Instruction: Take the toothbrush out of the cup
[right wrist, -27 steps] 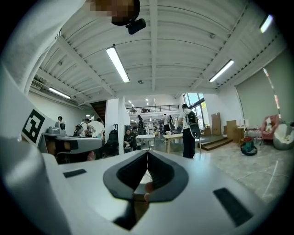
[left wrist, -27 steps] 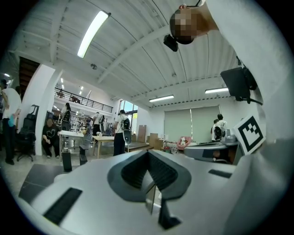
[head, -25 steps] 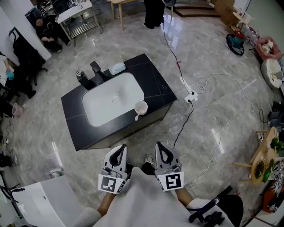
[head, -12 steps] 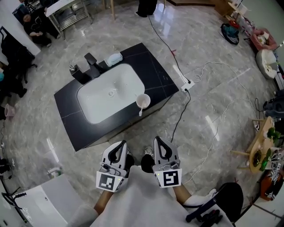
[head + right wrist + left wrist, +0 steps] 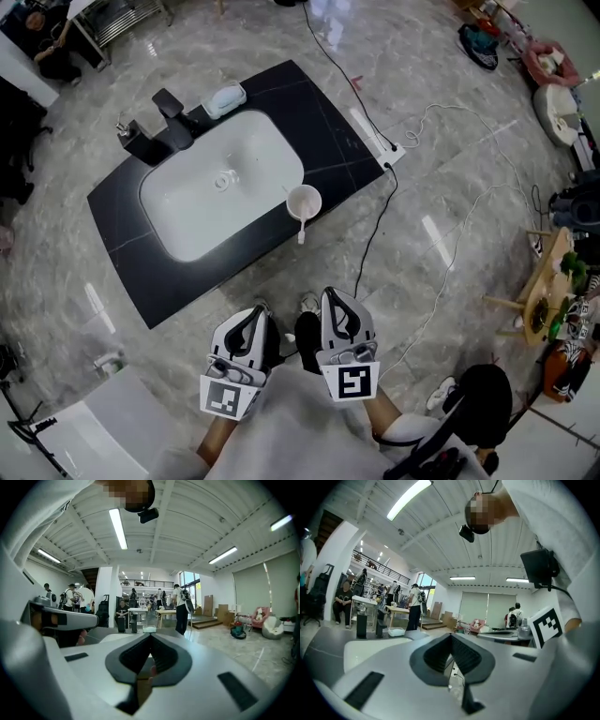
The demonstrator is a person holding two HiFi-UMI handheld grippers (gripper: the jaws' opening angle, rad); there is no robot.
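A white cup (image 5: 303, 200) stands on the black counter (image 5: 323, 141) at the front right rim of the white sink (image 5: 216, 187). A white toothbrush (image 5: 300, 228) leans out of the cup toward me. My left gripper (image 5: 255, 316) and right gripper (image 5: 334, 300) hang side by side, close to my body and well short of the counter. Each is shut with nothing between its jaws. In the left gripper view the left gripper's (image 5: 451, 637) jaws meet at the tip, and so do the right gripper's (image 5: 150, 637) jaws in the right gripper view.
A black faucet (image 5: 170, 105), a dark dispenser (image 5: 128, 138) and a pale soap dish (image 5: 225, 96) stand behind the sink. A power strip (image 5: 373, 139) and cables lie on the marble floor at the right. A white basin (image 5: 80, 441) stands at lower left.
The counter has grown larger and slid up and left in the head view. Both grippers stay shut and side by side, a little lower in the picture.
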